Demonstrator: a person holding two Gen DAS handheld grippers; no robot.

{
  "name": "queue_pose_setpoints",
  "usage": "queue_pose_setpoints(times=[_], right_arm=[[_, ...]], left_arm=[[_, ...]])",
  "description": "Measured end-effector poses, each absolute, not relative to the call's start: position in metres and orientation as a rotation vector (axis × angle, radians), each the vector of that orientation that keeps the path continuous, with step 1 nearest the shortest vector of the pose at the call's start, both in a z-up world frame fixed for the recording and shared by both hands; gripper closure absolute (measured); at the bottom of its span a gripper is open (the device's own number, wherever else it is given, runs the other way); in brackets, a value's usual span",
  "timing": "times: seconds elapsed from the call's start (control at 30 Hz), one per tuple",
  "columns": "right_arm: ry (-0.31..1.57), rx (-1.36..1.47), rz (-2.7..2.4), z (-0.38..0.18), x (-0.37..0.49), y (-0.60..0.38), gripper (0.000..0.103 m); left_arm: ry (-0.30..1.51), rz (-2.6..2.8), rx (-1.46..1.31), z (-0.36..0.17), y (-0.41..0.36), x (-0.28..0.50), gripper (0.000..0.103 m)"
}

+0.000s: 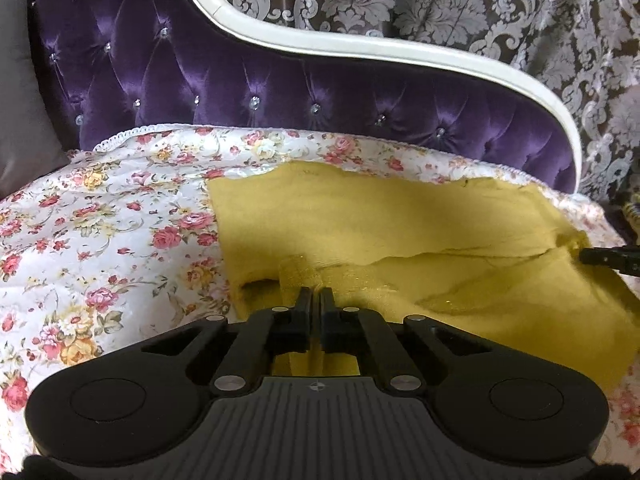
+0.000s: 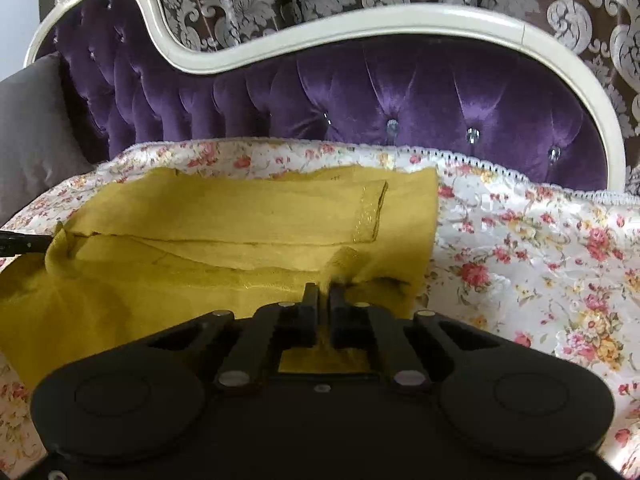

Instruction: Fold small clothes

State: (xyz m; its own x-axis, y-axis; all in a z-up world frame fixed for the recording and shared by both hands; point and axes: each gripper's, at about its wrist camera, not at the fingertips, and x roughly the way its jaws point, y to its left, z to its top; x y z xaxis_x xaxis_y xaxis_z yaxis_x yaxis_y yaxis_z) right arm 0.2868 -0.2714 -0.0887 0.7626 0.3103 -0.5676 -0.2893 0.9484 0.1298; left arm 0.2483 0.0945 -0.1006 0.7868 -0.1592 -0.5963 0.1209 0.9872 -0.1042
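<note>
A mustard-yellow garment (image 1: 400, 216) lies spread on the floral cover (image 1: 100, 220) of a sofa, with a folded layer across its middle. My left gripper (image 1: 316, 292) is shut on a raised pinch of the cloth near its left front corner. In the right wrist view the same garment (image 2: 240, 216) fills the left half, and my right gripper (image 2: 324, 286) is shut on a bunched fold near its right front edge. Each gripper shows at the edge of the other's view: the right gripper (image 1: 586, 257) at the cloth's right side, the left gripper (image 2: 44, 240) at its left side.
Behind the seat rises a purple tufted backrest (image 1: 240, 80) with a curved cream frame (image 2: 400, 20). A grey cushion (image 1: 16, 100) leans at the far left. Patterned curtains (image 1: 480, 0) hang behind. Floral cover (image 2: 540, 248) stretches to the right of the garment.
</note>
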Motion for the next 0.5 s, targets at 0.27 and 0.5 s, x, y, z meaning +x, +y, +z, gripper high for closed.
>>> queue_pose_setpoints(times=[0.27,0.5], right_arm=[[0.502,0.031,0.327,-0.053,0.264,-0.275,0.093],[0.430,0.040,0.328,-0.025,0.279,-0.278,0.093]], left_arm=[[0.509,-0.105,-0.013,-0.072,0.095,0.218,0.100],[0.438,-0.105,-0.007,-0.043,0.098,0.224,0.100]])
